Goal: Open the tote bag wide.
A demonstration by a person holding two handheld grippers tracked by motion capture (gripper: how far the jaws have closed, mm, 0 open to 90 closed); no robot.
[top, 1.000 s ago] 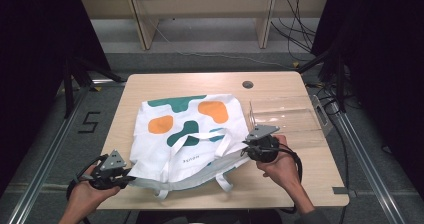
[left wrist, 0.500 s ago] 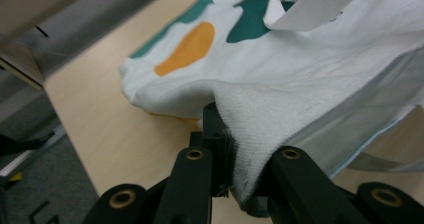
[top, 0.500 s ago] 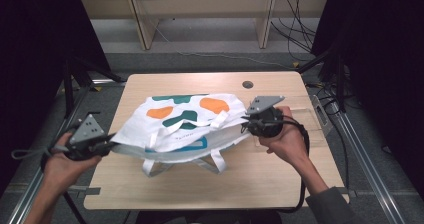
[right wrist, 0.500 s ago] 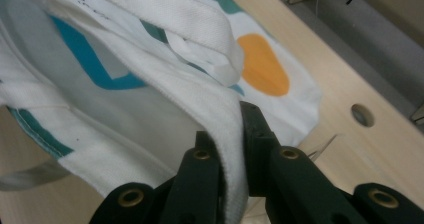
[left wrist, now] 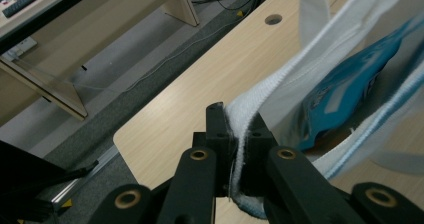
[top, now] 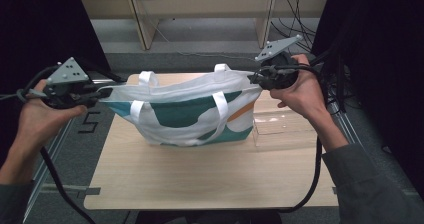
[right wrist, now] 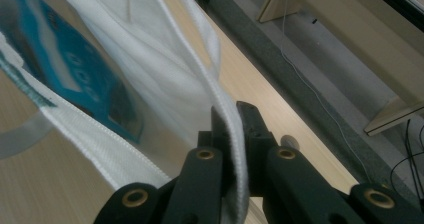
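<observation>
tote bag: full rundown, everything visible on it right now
The tote bag is white woven-looking fabric with teal and orange blotch prints and white strap handles; one loop hangs down its front, two stick up at the rim. It hangs upright over the wooden table, mouth stretched wide, its bottom looks down at the tabletop. The left gripper is shut on one end of the rim hem, the right gripper on the other. A blue packet shows inside. A clear box sits beside it.

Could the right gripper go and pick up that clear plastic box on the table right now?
Probably not as things stand: the right gripper is clamped on the tote bag rim, holding it up together with the left gripper. The clear box lies just below it, unobstructed.
</observation>
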